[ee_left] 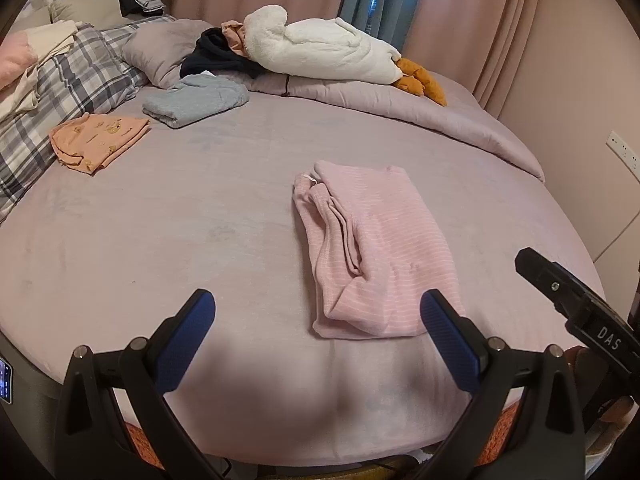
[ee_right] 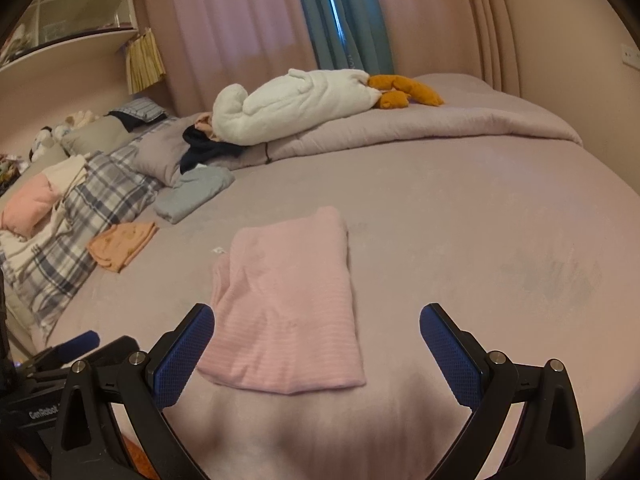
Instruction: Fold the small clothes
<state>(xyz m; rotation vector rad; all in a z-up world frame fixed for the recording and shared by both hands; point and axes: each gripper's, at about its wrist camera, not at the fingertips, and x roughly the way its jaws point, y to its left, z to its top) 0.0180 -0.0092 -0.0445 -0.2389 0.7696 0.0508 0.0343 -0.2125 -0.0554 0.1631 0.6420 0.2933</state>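
Note:
A pink striped garment [ee_left: 376, 248] lies folded into a long rectangle on the mauve bed sheet [ee_left: 200, 220]; it also shows in the right wrist view [ee_right: 288, 300]. My left gripper [ee_left: 318, 308] is open and empty, hovering near the bed's front edge, its right finger over the garment's near end. My right gripper [ee_right: 316, 320] is open and empty, just short of the garment's near edge. The right gripper's body [ee_left: 576, 304] shows at the right of the left wrist view. The left gripper's finger [ee_right: 76, 342] shows at lower left of the right wrist view.
A folded orange garment [ee_left: 98, 140] and a folded grey-blue garment [ee_left: 196, 100] lie at the far left by a plaid pillow [ee_left: 60, 92]. A white plush goose [ee_left: 320, 48], dark clothes [ee_left: 216, 56] and a bunched duvet [ee_left: 440, 116] lie at the back. Curtains [ee_right: 340, 12] hang behind.

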